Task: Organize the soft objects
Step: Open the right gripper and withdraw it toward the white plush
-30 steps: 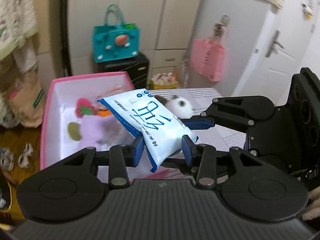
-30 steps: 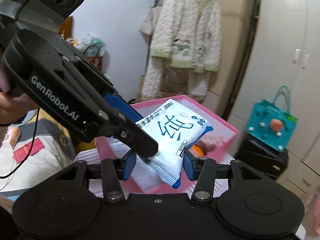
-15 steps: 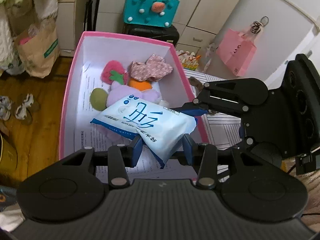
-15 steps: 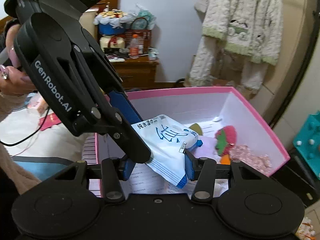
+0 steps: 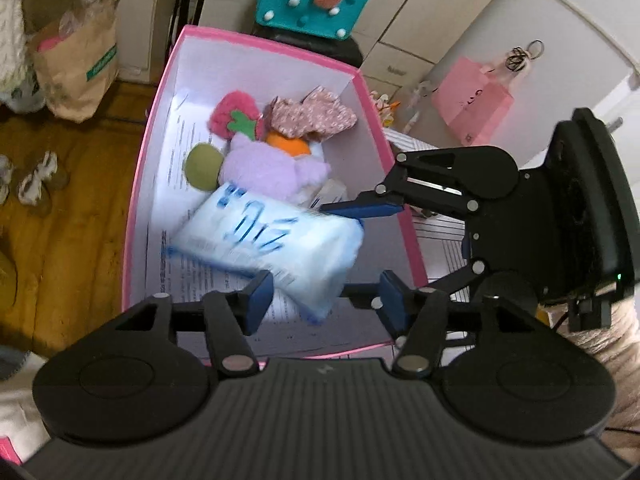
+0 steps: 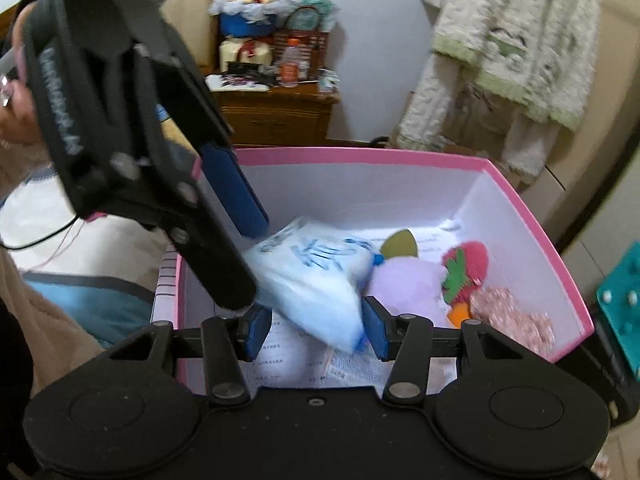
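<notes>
Item: pack of wet wipes (image 5: 272, 240), pale blue, soft, motion-blurred in both views. It sits at the centre of the left wrist view, inside the pink box (image 5: 138, 216), leaning against the lilac plush (image 5: 272, 168). Whether it has reached the paper-lined floor of the box cannot be told.

Step in hand, as judged: release of the pack into the box with the other soft toys, namely the strawberry plush (image 5: 232, 114), green pad (image 5: 202, 164), orange piece (image 5: 288, 145) and floral cloth (image 5: 312, 114).

Left tool (image 5: 326, 300): lower centre of its view, jaws spread wide, pack between them but apparently clear of both pads; holds nothing.

Right tool (image 6: 316, 330): lower centre of its view, jaws parted, the pack's corner between the pads; contact uncertain through blur.

Pose: both tools angled down over the box's near end, crossing each other closely.

Next move, as judged: lift both tools clear without snagging the pack, then seek any remaining soft object.
</notes>
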